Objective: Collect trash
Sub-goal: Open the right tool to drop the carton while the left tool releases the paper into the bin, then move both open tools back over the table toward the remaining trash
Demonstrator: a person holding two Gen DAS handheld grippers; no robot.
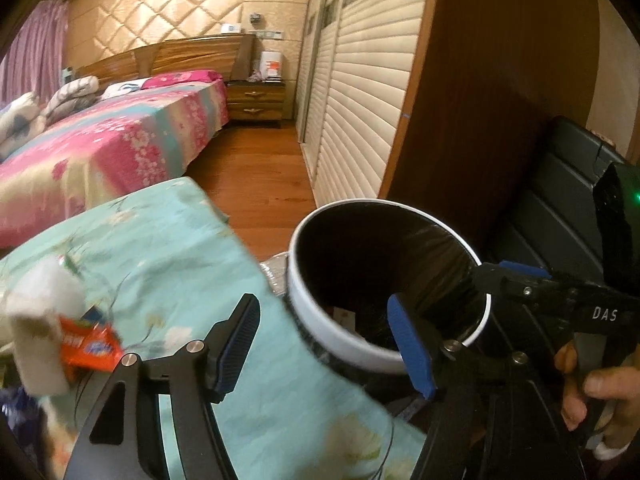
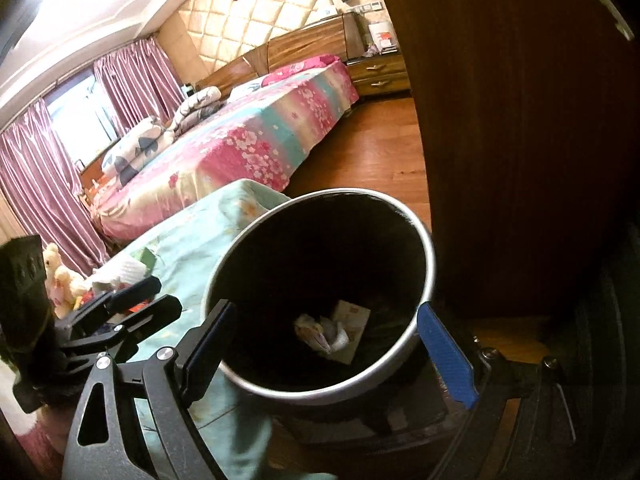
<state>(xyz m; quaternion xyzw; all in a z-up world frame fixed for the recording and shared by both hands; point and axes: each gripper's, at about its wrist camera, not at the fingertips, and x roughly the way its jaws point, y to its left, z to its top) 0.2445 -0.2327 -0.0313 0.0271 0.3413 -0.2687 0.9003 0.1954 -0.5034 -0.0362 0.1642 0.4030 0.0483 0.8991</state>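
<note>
Bedroom floor holds upright trash bin (image 2: 320, 292), mouth upward.

1. A round white bin (image 1: 340, 336), lined with a black bag, is seen upright beside a surface covered in teal cloth.
2. Crumpled paper scraps (image 2: 334, 330) are seen lying at the bottom of the bin.
3. An orange wrapper (image 1: 90, 346) and a white wad (image 1: 42, 320) are seen, blurred, over the teal cloth.

One bin (image 2: 428, 240), two beds (image 2: 256, 136), two tools (image 2: 324, 340).
</note>
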